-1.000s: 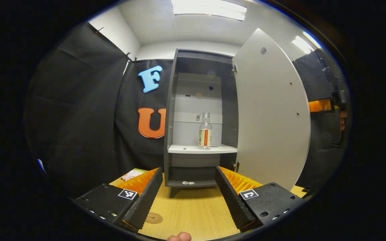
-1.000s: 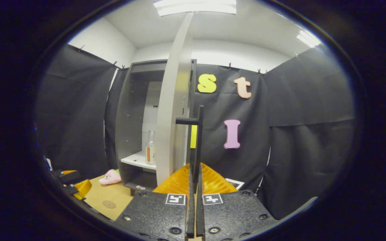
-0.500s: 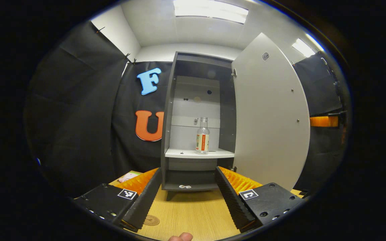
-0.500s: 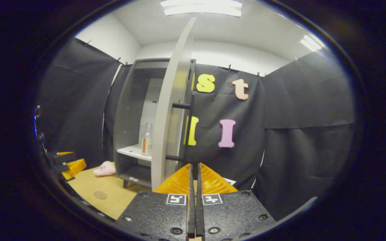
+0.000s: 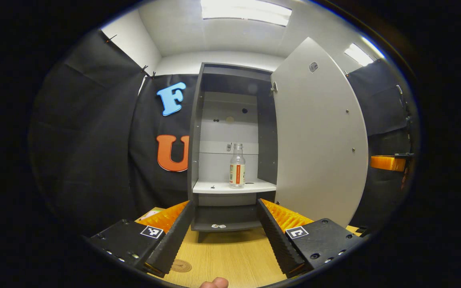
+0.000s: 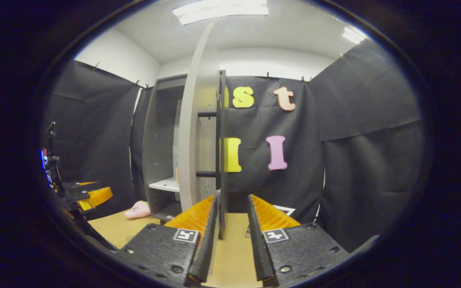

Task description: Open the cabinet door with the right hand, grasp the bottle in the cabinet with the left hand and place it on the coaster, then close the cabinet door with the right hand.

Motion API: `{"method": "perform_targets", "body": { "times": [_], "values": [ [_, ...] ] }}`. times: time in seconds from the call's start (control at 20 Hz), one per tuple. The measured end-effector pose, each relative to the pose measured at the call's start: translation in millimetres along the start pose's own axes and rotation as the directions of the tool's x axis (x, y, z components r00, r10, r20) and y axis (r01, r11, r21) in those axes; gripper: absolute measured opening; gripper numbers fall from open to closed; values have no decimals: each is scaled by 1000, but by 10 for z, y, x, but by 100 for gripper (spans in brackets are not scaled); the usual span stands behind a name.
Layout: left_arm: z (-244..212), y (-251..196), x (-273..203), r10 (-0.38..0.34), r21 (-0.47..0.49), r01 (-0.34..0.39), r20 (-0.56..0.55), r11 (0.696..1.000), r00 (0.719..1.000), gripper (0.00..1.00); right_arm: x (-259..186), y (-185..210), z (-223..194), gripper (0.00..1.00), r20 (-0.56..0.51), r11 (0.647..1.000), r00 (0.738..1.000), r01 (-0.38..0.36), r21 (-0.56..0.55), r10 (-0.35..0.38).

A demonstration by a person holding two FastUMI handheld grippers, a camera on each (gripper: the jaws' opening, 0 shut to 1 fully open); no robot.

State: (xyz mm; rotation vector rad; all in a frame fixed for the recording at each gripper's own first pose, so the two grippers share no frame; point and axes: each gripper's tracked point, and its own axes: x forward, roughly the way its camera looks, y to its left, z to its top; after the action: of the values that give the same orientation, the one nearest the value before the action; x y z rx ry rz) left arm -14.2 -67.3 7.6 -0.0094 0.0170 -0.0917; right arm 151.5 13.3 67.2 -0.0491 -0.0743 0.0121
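No legible text is found. On the bottle (image 5: pixel 237 171), which stands on the cabinet (image 5: pixel 230 187) shelf, a label with an orange band is carried, but its print is too small to be read.

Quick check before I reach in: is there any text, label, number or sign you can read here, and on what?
No text here can be read.
bottle label: too small to read.
coaster stamp: too small to read.
small tag on the cabinet bottom ledge: too small to read.
square markers on the left gripper and right gripper: black-and-white patterns, no words.
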Motion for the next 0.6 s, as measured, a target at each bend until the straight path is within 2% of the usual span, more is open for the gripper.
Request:
{"method": "perform_targets", "body": {
  "times": [0.1, 0.2, 0.4, 0.6],
  "values": [
    [20, -14, 14, 9, 3, -9, 4, 1000, 1000, 95, 47, -32, -60, 70, -16, 1000, 1000, -6, 0, 6],
    [54, -28, 35, 17, 8, -17, 9, 1000, 1000, 95, 80, -28, -102, 73, -23, 999, 999, -24, 28, 25],
    [95, -131, 214, -1, 22, 1, 0, 1000, 1000, 95, 139, -69, -108, 93, -6, 994, 999, -53, 100, 54],
    [307, -212, 504, -18, 39, 16, 54, 999, 998, 95, 202, -43, -102, 93, -4, 988, 996, -86, 128, 88]
  ]
}}
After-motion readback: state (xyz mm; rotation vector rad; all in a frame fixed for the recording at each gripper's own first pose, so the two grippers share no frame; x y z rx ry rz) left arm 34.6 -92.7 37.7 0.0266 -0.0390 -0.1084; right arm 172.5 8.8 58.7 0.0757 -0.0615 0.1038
